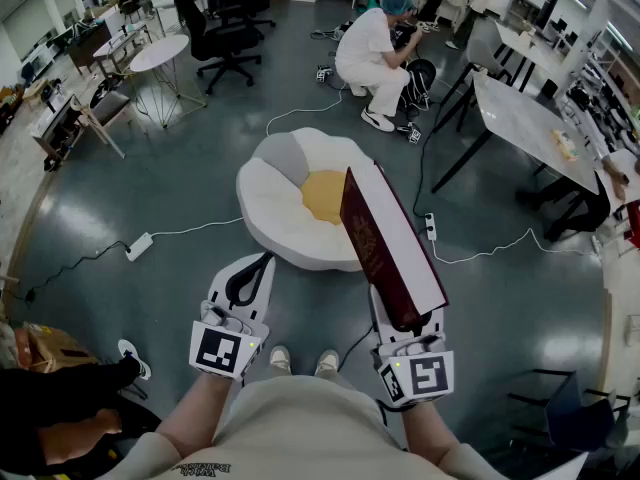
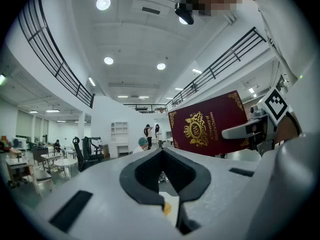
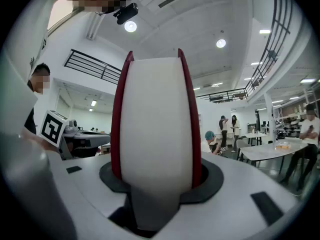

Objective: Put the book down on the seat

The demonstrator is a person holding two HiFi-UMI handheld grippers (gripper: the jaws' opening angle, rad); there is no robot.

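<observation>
A thick dark red book (image 1: pixel 385 243) with a gold crest stands upright on its lower edge, with my right gripper (image 1: pixel 404 320) shut on it. In the right gripper view its white page block (image 3: pixel 156 119) fills the space between the jaws of the right gripper (image 3: pixel 156 184). The book hangs above the floor, just right of and nearer than the seat (image 1: pixel 265 203), a round white cushion seat with a yellow centre (image 1: pixel 322 196). My left gripper (image 1: pixel 262 264) is level with the right one, shut and empty. From the left gripper (image 2: pixel 162 156) the book's cover (image 2: pixel 210 126) shows at the right.
A person in white (image 1: pixel 372 58) crouches behind the seat. Cables and power strips (image 1: pixel 138 245) (image 1: pixel 430 228) lie on the grey floor. A long table (image 1: pixel 530 128) stands at the right, office chairs (image 1: pixel 220 33) and a round table (image 1: pixel 160 53) at the back left. My shoes (image 1: pixel 300 360) are below.
</observation>
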